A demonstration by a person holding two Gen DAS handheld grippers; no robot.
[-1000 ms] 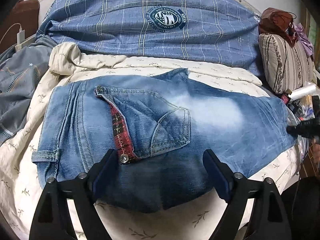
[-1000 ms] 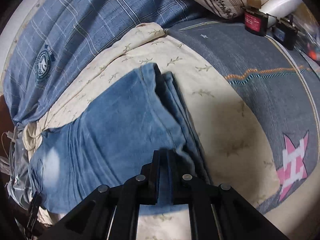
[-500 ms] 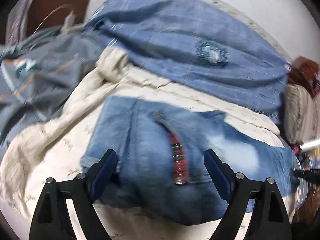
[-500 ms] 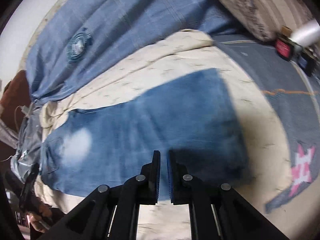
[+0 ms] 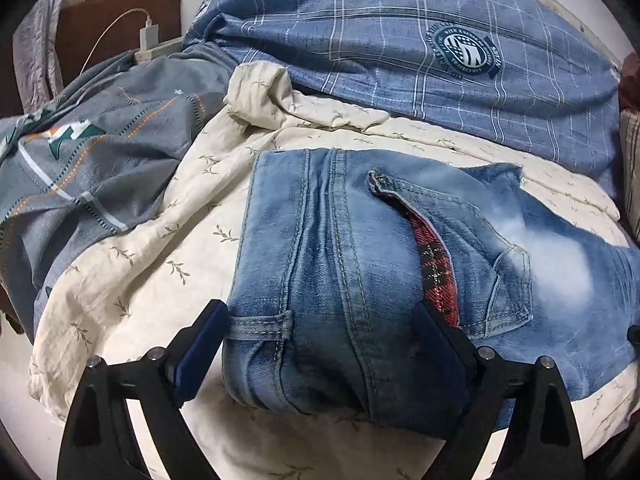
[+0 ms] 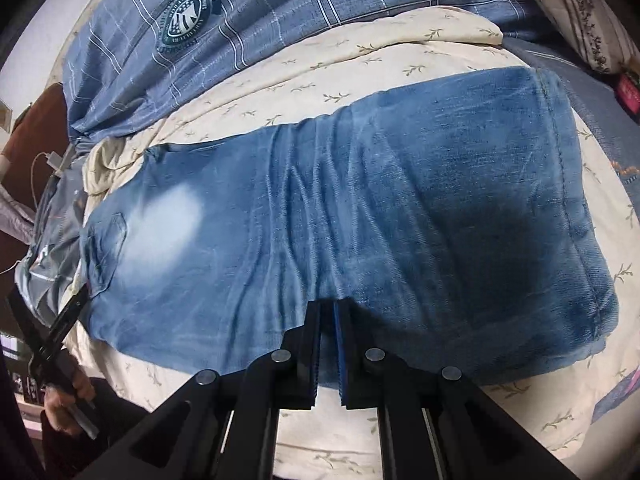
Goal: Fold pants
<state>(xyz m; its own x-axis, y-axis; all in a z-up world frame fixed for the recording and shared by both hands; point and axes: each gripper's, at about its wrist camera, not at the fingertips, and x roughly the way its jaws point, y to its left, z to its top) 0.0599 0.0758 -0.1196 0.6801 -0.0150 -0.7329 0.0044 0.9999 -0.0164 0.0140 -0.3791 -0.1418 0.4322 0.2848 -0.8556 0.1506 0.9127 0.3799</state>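
Faded blue jeans lie folded on a cream leaf-print sheet, waistband end nearest in the left wrist view, with a red plaid pocket lining showing. My left gripper straddles that waist end. Its jaws are opening wide and the pads are not pressing the denim between them. In the right wrist view the jeans stretch across, the folded leg end at the right. My right gripper hovers shut over their near edge, with no cloth visibly pinched. At the far left there is the left gripper, held by a hand.
A blue plaid quilt with a round badge is piled behind the jeans. A grey patterned cover lies to the left, with a charger and cable and a brown cushion beyond. A striped pillow sits at the right.
The left gripper swung left along the jeans, from the pocket to the waistband end, its jaws a little wider. The right gripper moved from the leg end to mid-jeans; the leg end lies flat.
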